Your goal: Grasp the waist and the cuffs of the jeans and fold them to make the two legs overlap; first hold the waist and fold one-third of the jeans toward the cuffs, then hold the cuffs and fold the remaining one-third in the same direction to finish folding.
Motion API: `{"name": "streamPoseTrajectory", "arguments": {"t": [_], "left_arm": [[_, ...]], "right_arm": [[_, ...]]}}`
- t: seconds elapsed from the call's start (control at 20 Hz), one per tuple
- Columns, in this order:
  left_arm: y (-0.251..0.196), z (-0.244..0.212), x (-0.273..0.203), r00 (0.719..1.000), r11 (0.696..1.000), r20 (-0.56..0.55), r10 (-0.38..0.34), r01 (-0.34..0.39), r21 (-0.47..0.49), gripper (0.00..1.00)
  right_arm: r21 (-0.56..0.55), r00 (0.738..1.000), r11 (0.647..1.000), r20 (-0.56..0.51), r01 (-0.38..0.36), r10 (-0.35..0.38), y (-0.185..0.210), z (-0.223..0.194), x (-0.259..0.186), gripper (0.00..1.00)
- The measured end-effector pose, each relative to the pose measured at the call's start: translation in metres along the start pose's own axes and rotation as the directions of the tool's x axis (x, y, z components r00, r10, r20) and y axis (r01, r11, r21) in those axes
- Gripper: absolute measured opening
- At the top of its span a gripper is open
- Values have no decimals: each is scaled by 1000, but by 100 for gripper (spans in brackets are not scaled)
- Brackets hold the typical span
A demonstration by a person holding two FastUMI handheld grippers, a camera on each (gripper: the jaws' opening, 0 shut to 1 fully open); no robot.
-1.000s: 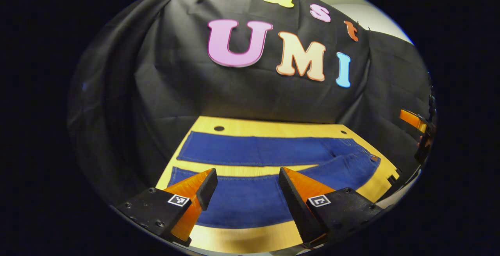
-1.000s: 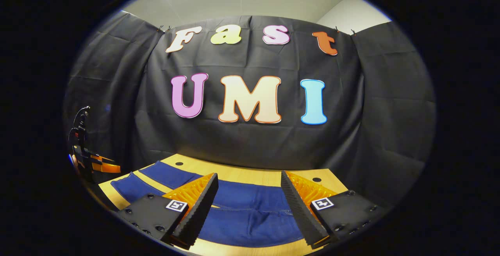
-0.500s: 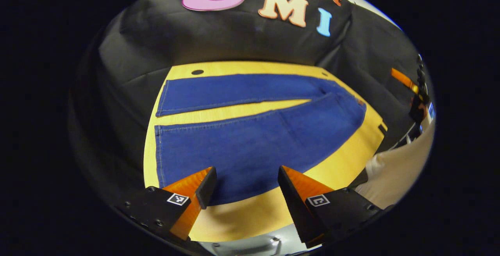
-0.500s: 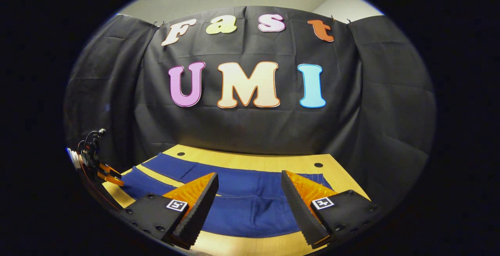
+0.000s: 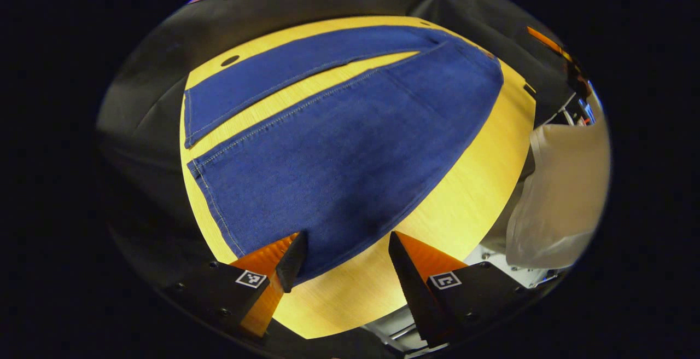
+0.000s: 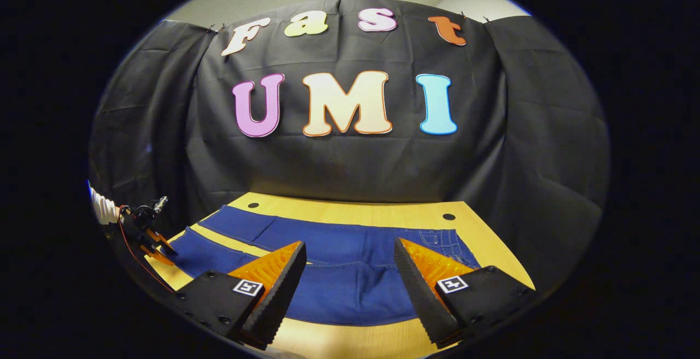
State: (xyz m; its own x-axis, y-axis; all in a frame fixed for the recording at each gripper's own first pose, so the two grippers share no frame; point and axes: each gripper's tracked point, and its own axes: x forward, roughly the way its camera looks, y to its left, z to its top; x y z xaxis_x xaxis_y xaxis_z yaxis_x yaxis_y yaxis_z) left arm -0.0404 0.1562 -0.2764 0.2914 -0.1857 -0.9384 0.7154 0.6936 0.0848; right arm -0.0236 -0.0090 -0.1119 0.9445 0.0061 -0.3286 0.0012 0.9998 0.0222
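Jeans point(image 5: 339, 151) lie flat on the tabletop point(image 5: 465, 206); both hand-held grippers, left point(image 5: 347, 258) and right point(image 6: 349, 271), hover wide open, empty. A shallow pinch could snag one denim layer.

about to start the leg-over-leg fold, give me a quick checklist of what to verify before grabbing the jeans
1. Jeans lie flat on the table, legs apart with bare wood between them: ok.
2. Left gripper open, hovering at the near leg's edge close to the cuff: ok.
3. Right gripper open, over the waist end: ok.
4. Either gripper touching the denim: not ok, nothing gripped yet.
5. Left gripper's fingers straddle the hem: cannot tell; one finger is over denim, the other over wood.
6. Far leg unobstructed for the near leg to land on: ok.
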Motion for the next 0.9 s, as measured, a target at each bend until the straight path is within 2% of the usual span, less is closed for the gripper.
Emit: {"name": "streamPoseTrajectory", "arguments": {"t": [0.3, 0.6, 0.8, 0.9], "left_arm": [[8, -15, 7, 992, 993, -123, 5, 9, 116, 90], [9, -15, 8, 987, 986, -159, -18, 43, 158, 90], [5, -15, 9, 986, 987, -169, -5, 33, 159, 92], [4, -15, 10, 986, 988, -165, -3, 29, 154, 87]], "right_arm": [[1, 999, 1000, -43, -5, 5, 6, -15, 7, 99], [-5, 998, 1000, -54, -25, 25, 15, -20, 10, 99], [9, 997, 999, -62, -42, 42, 20, -25, 13, 99], [8, 997, 999, -62, -48, 48, 21, -25, 15, 99]]}}
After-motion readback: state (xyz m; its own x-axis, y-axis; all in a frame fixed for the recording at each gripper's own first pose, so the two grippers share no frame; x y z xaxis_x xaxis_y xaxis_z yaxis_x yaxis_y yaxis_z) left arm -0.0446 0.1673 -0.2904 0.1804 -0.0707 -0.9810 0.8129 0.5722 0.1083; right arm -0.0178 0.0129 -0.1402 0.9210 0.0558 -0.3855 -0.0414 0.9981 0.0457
